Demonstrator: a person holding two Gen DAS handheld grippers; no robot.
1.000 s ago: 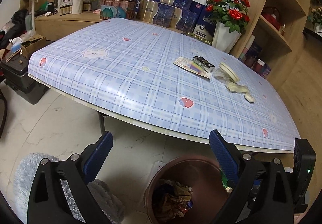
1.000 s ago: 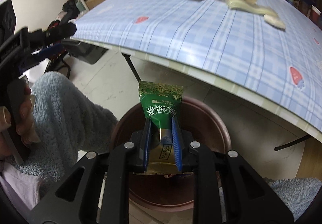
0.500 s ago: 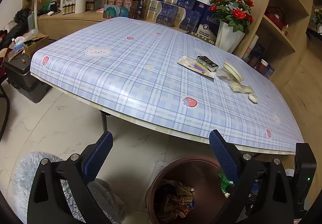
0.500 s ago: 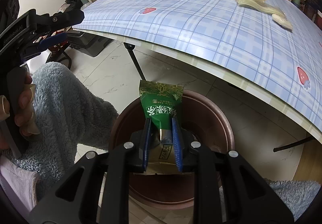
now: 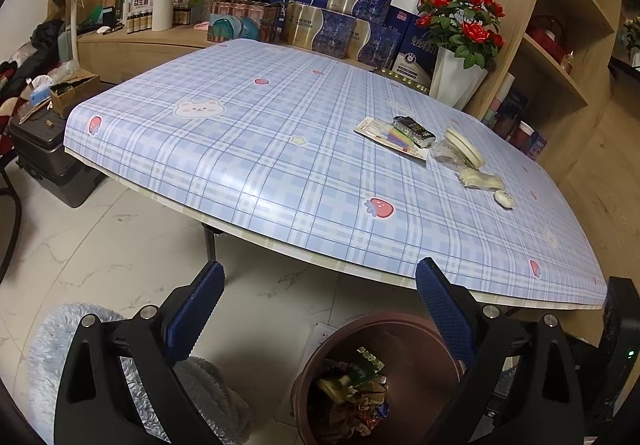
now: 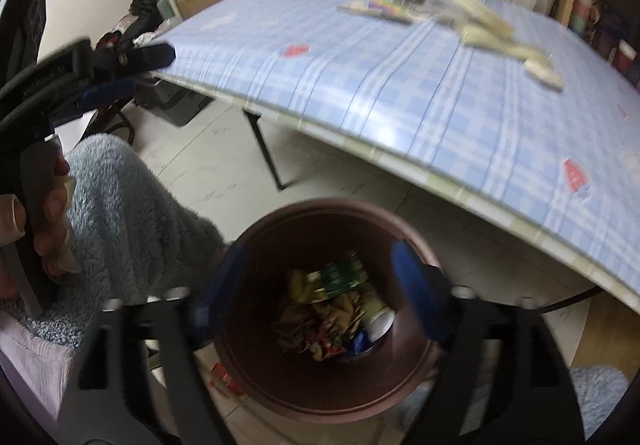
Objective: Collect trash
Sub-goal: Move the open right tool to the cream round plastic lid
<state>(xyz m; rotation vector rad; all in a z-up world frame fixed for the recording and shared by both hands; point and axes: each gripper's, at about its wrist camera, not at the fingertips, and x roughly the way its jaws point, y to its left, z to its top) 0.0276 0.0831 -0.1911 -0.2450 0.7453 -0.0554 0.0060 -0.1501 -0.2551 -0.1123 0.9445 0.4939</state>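
Our right tool [image 6: 320, 281] tilts down over the brown bin [image 6: 256, 385], jaws opening with nothing between them; the green packet [image 6: 342, 275] lies inside. Our left tool [image 5: 318, 299] hangs spread, empty, below the surface [image 5: 280, 149].

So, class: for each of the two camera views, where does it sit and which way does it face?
Left wrist: on the left gripper, facing the table; its own open fingers show.
Right wrist: on the right gripper, jaws opening, facing down into the bin; a hand and the other gripper show.
Shared: table, bin, green packet.
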